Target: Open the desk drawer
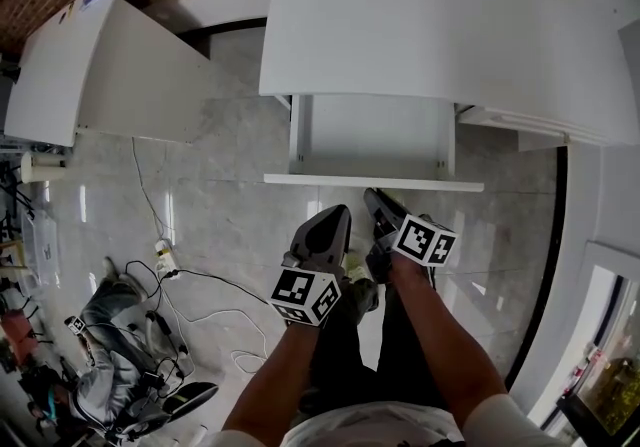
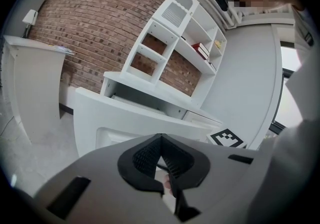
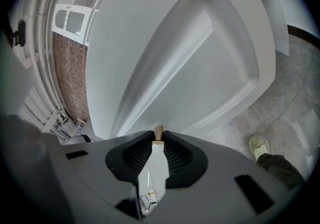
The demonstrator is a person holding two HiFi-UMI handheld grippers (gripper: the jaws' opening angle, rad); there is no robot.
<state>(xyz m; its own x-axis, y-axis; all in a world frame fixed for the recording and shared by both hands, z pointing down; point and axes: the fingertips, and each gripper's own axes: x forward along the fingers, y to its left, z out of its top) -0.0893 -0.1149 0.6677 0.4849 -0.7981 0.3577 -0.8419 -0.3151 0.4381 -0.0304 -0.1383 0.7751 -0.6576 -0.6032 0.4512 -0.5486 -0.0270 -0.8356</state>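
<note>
Pinching a small tan knob [image 3: 158, 132] with the right gripper [image 3: 158, 141], jaws drawn narrow and pressed against both sides of it. Fixed to the white front of the drawer [image 3: 190, 57], straight ahead of those jaws and filling most of the right gripper view. From the head view, standing well out from under the white desk [image 1: 430, 25], open box showing bare white inside, front edge touching the tips of that same tool. Below and to the right of the jaws, a pale shoe [image 3: 259, 146] on the grey tiled floor [image 3: 295, 92].

Carrying nothing in the left gripper [image 2: 160, 140], jaws closed tip to tip. Held just beside the right one on its left, a little farther back and clear of the drawer front. Ahead of its jaws, the drawer front again; beyond and above that, a white shelf unit [image 2: 175, 42] against a brick wall [image 2: 85, 27]. Off to its left on the floor, loose cables [image 1: 190, 285].
</note>
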